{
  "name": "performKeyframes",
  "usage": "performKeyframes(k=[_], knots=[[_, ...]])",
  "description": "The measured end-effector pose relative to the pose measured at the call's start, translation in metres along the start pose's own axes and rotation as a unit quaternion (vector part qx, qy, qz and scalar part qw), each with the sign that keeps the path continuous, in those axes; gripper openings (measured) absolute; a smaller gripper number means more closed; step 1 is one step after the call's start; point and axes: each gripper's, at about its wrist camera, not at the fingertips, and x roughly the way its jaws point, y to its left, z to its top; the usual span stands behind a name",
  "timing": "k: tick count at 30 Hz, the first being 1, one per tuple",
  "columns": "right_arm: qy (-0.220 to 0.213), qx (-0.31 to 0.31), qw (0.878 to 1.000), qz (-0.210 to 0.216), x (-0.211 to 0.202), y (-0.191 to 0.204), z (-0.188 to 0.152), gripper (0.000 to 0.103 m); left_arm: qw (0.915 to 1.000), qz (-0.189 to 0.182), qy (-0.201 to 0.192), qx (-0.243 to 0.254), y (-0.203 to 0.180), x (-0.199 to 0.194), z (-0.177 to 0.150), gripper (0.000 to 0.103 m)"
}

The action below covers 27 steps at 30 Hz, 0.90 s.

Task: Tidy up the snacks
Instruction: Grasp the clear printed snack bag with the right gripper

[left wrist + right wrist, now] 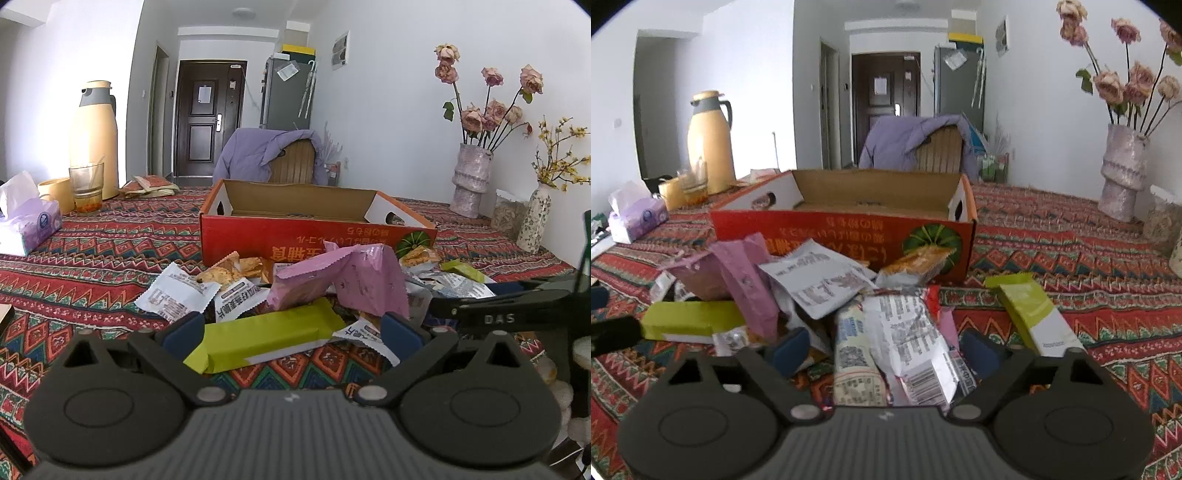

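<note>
A heap of snack packets (280,288) lies on a patterned tablecloth (92,251), just in front of an open red box (317,229) that looks meant to receive them. The left gripper (293,332) hovers low at the near edge of the heap, jaws wide apart, a green bar (266,336) lying between its pads without being pinched. The right gripper (882,349) also stands open, straddling a white crinkled packet (905,339) in the heap; its pads sit just beside the packet, seemingly lined up to close on it. A second green bar (1034,314) lies apart, to the right.
</note>
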Motion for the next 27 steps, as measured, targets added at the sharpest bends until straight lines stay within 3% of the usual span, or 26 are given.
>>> performKeyframes(k=[3,13,21,27], knots=[[0.015,0.011,1.0,0.003,0.009,-0.005,-0.003,0.067,1.0,0.001,0.002,-0.001,0.001,0.001,0.0,0.103],[-0.002,0.008,1.0,0.012,-0.004,-0.005,-0.011,0.052,0.9999,0.004,0.013,-0.008,0.004,0.005,-0.001,0.103],[-0.07,0.019,0.997,0.006,-0.039,-0.009,-0.003,0.049,0.9997,0.014,0.017,-0.012,0.008,0.008,0.001,0.103],[-0.106,0.016,0.994,0.004,-0.054,-0.009,0.008,0.049,0.9987,0.045,0.018,0.018,0.005,0.016,0.009,0.103]])
